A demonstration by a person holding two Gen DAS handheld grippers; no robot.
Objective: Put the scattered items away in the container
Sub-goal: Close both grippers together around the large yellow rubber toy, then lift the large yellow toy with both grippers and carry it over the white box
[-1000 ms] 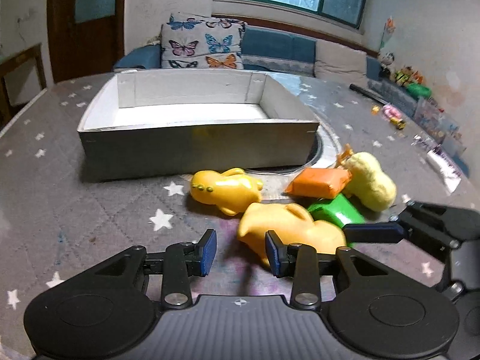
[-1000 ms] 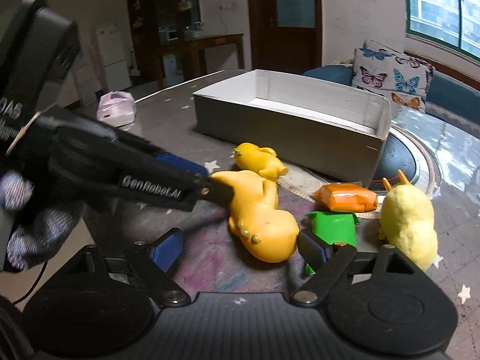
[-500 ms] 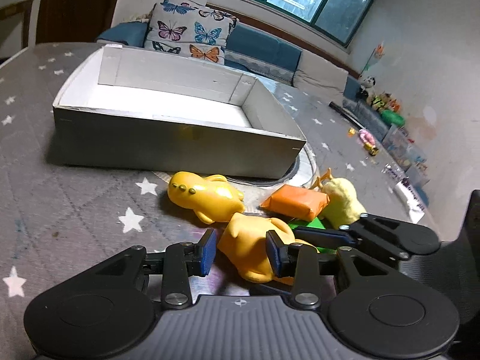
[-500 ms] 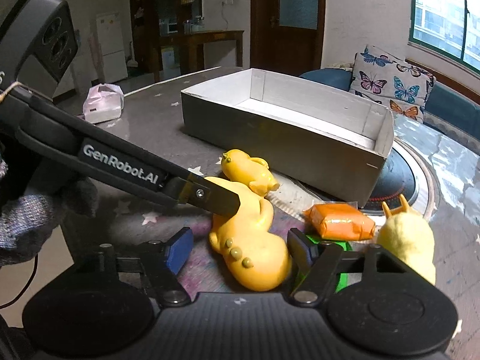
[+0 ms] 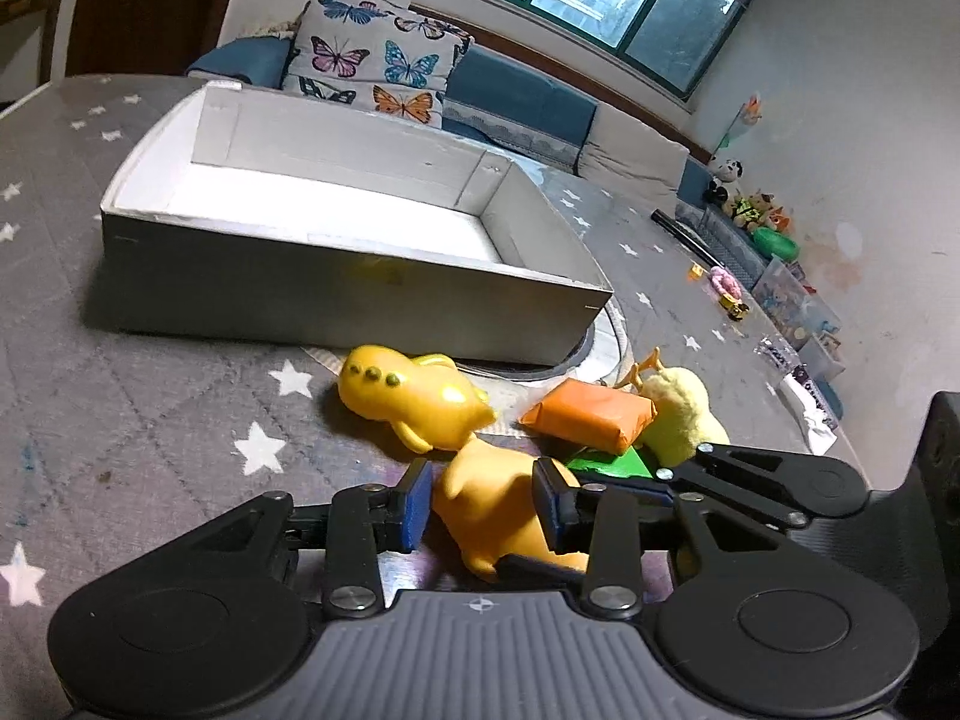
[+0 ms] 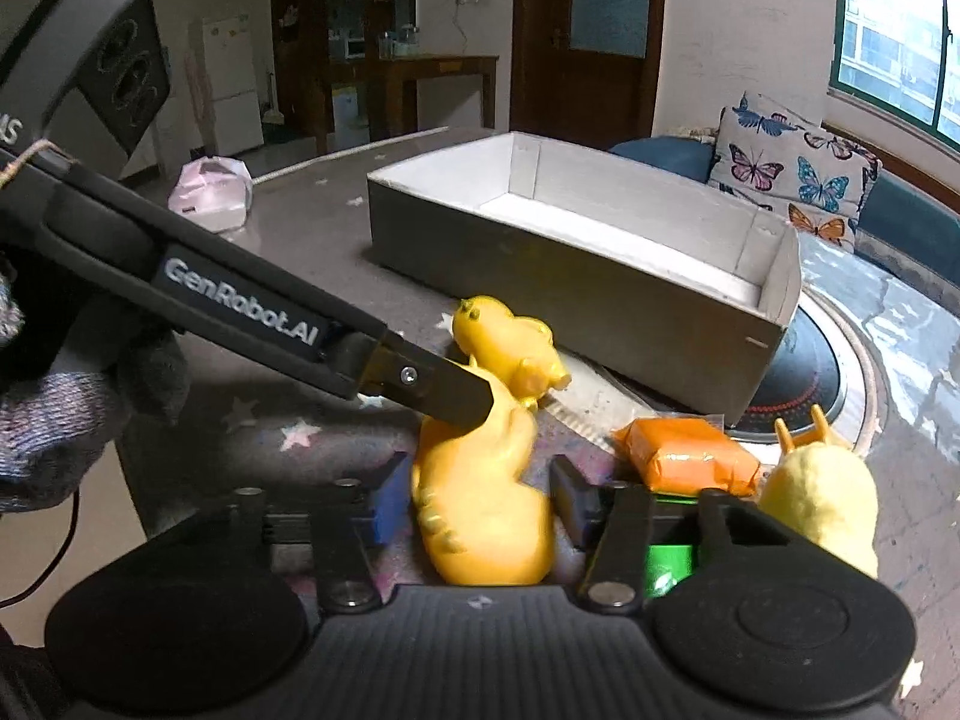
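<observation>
A large yellow rubber toy (image 5: 492, 510) (image 6: 480, 498) lies on the grey star-patterned table. My left gripper (image 5: 483, 501) is open with its jaws on either side of the toy. My right gripper (image 6: 474, 501) is open and also straddles the same toy from another side. A smaller yellow toy (image 5: 408, 399) (image 6: 510, 351) lies just beyond. An orange packet (image 5: 588, 414) (image 6: 684, 462), a green block (image 5: 612, 465) (image 6: 669, 561) and a fuzzy yellow plush (image 5: 681, 417) (image 6: 819, 492) lie to the right. The white box (image 5: 336, 282) (image 6: 600, 294) stands behind them.
A sofa with a butterfly cushion (image 5: 378, 69) runs along the far side. Small toys and clear bins (image 5: 780, 300) line the right wall. A pink bag (image 6: 210, 192) lies on the table's far left. A round black mat (image 6: 798, 372) sits under the box corner.
Both grippers have moved forward around the large yellow toy, so it now sits between both pairs of jaws. The toys and box have stayed in place.
</observation>
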